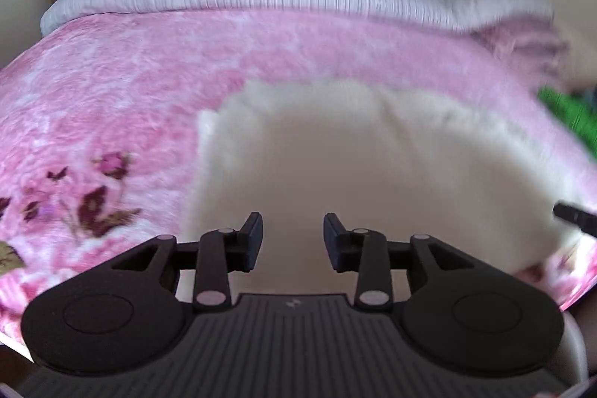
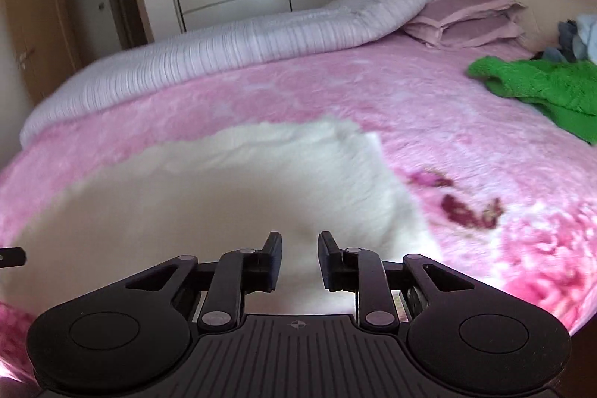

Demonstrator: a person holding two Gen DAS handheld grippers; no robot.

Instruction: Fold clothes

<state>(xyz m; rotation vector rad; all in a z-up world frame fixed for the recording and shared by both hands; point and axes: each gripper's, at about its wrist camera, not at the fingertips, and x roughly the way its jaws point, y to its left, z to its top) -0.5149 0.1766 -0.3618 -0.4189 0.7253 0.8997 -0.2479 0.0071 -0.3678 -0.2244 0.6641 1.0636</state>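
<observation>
A fluffy white garment (image 1: 354, 166) lies folded flat on the pink bed blanket (image 1: 130, 81). In the left wrist view my left gripper (image 1: 293, 241) hovers over its near edge, open, with nothing between the fingers. The right gripper's black fingertip (image 1: 572, 217) pokes in at the right edge of that view. In the right wrist view the same white garment (image 2: 224, 196) spreads below my right gripper (image 2: 299, 260), which is open and holds nothing. A tip of the left gripper (image 2: 11, 256) shows at the far left.
A green garment (image 2: 541, 88) lies on the pink blanket (image 2: 429, 107) at the right, also seen as a green garment (image 1: 571, 118). A rolled grey duvet (image 2: 224, 51) runs along the far side, pink pillows (image 2: 466, 21) beyond it. More clothes (image 2: 576, 36) are piled at far right.
</observation>
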